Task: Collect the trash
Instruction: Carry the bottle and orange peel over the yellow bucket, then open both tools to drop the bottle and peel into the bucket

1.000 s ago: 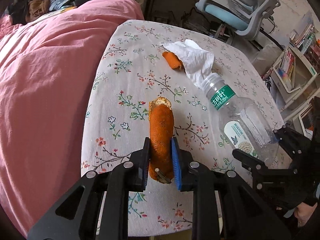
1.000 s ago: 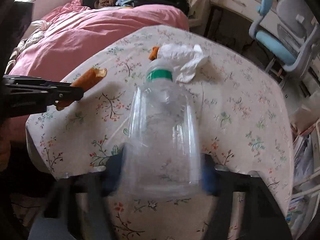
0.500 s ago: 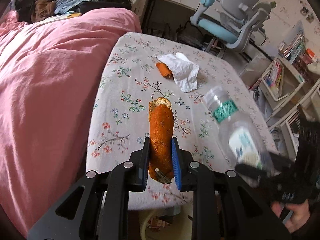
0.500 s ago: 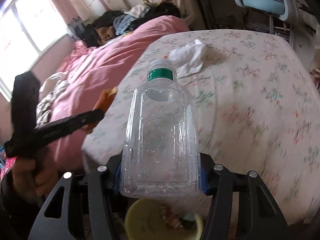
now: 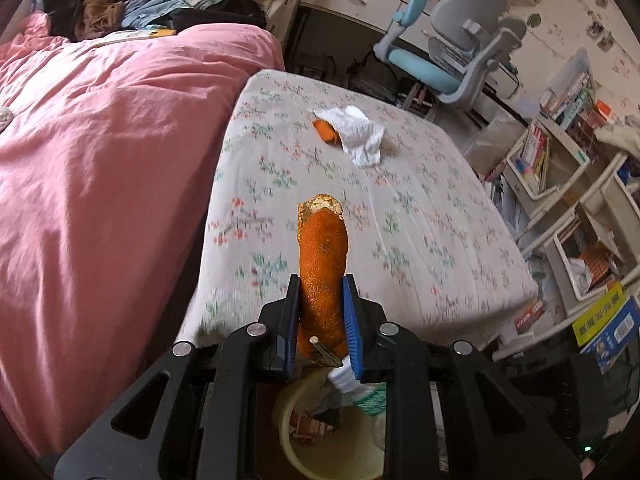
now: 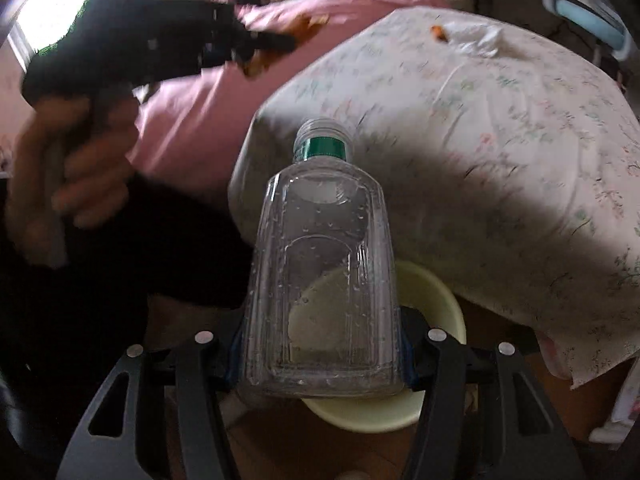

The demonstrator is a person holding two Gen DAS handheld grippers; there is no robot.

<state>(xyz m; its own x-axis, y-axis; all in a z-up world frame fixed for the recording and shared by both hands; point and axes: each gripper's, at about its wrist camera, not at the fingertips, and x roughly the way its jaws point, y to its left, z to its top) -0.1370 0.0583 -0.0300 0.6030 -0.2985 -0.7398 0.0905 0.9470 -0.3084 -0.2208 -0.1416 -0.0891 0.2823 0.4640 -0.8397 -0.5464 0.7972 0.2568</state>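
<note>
My left gripper point(image 5: 321, 320) is shut on a long strip of orange peel point(image 5: 322, 264) and holds it in the air past the table's near edge. Below it stands a cream bin point(image 5: 292, 436) with scraps inside and the bottle's neck point(image 5: 352, 384) over it. My right gripper point(image 6: 320, 344) is shut on a clear empty plastic bottle point(image 6: 320, 288) with a green neck band, held just above the cream bin point(image 6: 432, 292). A crumpled white tissue point(image 5: 360, 136) and a small piece of orange peel point(image 5: 325, 130) lie on the floral table point(image 5: 420, 216).
A bed with a pink duvet point(image 5: 100, 152) runs along the table's left side. A grey and blue desk chair point(image 5: 460, 56) stands behind the table. White shelves with books point(image 5: 560, 168) stand on the right. The left gripper and hand point(image 6: 120, 56) show in the right wrist view.
Both grippers have pulled back off the table toward its near edge. The bottle has swung down over the cream bin. The peel is now over the table edge above the bin.
</note>
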